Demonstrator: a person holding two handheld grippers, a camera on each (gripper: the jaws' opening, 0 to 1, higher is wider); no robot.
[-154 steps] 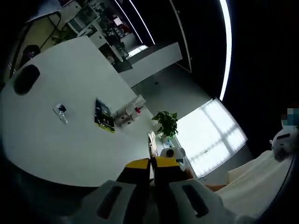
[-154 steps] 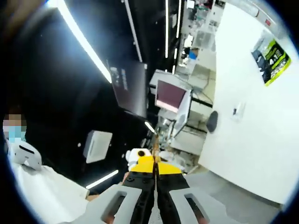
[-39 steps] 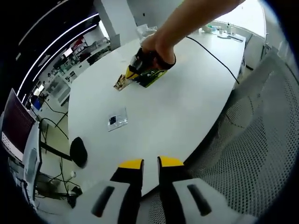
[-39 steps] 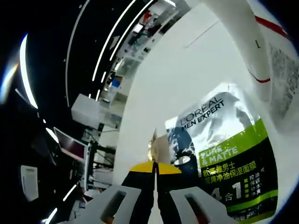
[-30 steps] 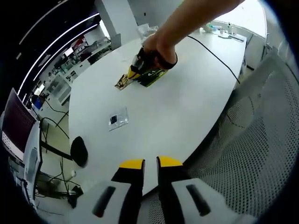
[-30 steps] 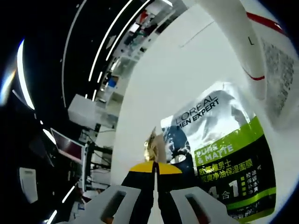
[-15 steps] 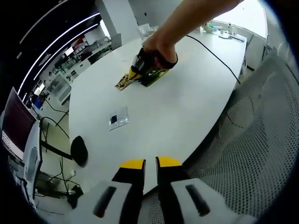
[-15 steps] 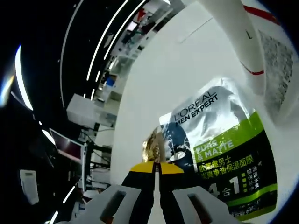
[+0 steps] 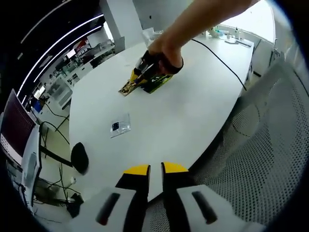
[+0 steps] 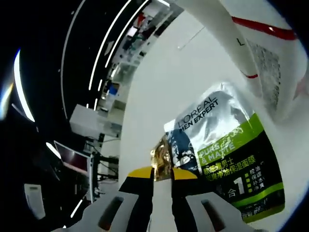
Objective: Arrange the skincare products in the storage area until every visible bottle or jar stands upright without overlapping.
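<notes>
One glossy foil sachet [image 10: 227,150] lies flat, crinkled.

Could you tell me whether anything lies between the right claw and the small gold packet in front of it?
Nothing visible does. The gold packet lies right at the tips of the right claw, whose jaws stand slightly apart, beside the green and black sachet on the white table.

The tabletop [image 9: 183,111] is plain white; the sachet [image 10: 227,159] is silver, dark blue and black with a lime-green band and white lettering; the gold foil packet [image 10: 161,159] glints beside it; the white tube [image 10: 251,53] carries red stripes; each gripper [image 9: 150,170] has yellow tips on black.
</notes>
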